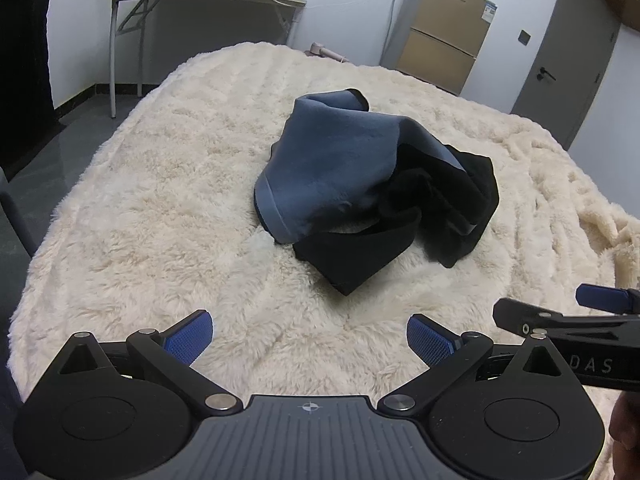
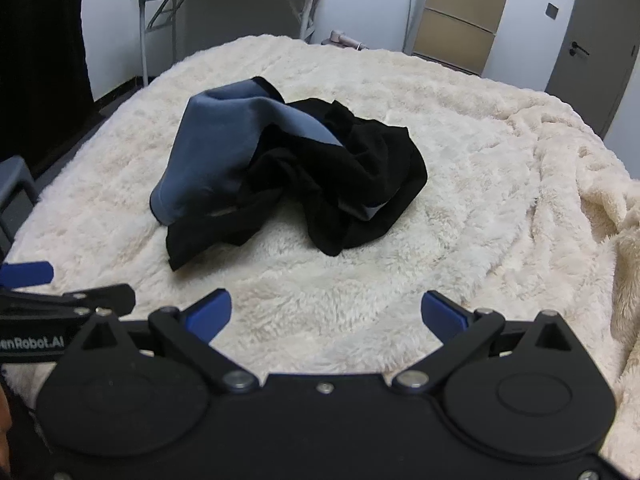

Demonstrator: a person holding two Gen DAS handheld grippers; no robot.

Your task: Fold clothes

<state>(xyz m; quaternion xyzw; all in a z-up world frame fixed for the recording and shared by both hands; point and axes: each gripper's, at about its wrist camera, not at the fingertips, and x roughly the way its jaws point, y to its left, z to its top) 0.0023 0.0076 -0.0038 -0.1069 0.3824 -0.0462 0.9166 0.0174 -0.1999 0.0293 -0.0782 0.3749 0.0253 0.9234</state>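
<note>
A crumpled blue and black garment (image 1: 360, 184) (image 2: 280, 172) lies in a heap in the middle of a fluffy cream blanket (image 1: 160, 220) (image 2: 480, 200). My left gripper (image 1: 310, 338) hovers over the near part of the blanket, short of the heap, jaws spread wide with nothing between the blue pads. My right gripper (image 2: 326, 316) stands beside it, likewise open and empty, a little short of the garment's black edge. Each gripper shows in the other's view: the right one (image 1: 560, 320) at the right edge, the left one (image 2: 60, 292) at the left edge.
Beyond the bed a grey folding table (image 1: 200, 0) holds a yellow box and a bottle. A tan cabinet (image 1: 444, 32) stands by the wall, with a grey door (image 1: 568, 52) to its right. The blanket bunches into folds at the right (image 2: 600, 220).
</note>
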